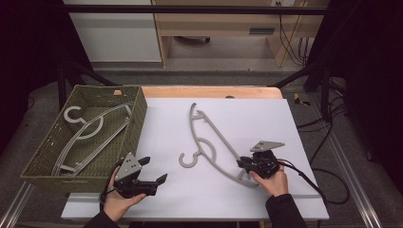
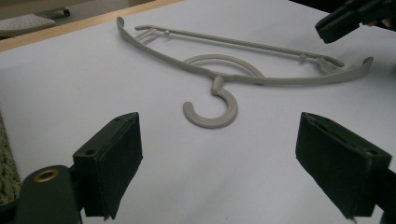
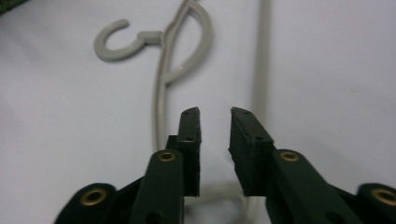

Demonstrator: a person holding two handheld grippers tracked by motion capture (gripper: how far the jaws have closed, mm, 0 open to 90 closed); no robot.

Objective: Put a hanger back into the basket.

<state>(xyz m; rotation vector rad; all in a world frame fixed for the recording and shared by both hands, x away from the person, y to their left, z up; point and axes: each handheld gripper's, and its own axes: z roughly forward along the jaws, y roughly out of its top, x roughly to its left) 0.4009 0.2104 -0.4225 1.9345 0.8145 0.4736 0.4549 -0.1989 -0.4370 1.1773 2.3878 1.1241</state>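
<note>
High view shows the right hand-held gripper (image 1: 244, 164) at the near end of the hanger (image 1: 211, 145), its jaws narrowed to a small gap. In the right gripper view the hanger's end curve passes low behind the jaws and nothing sits between the pads, so the jaws grip nothing; a rail of the hanger runs away on either side of them. The left hand-held gripper (image 1: 153, 170) hangs left of the hanger, well apart from it, jaws spread wide and empty, pointing toward the hanger's hook (image 2: 212, 109).

That hanger lies flat on the white table (image 1: 266, 114), hook pointing left, shoulders running from far to near. Left of it, past the left hand-held gripper, stands a woven basket (image 1: 135, 121) with more hangers (image 1: 88, 135) lying inside.

My judgement: the hanger is thin moulded plastic, so light and fairly stiff, but smooth and flat against the table, which makes it slippery to pinch from above and prone to swing once lifted by one end. Its best holds look like the neck just beside the hook, or the thick shoulder arm near the middle, where a grip balances; the thin lower bar would likely flex.
</note>
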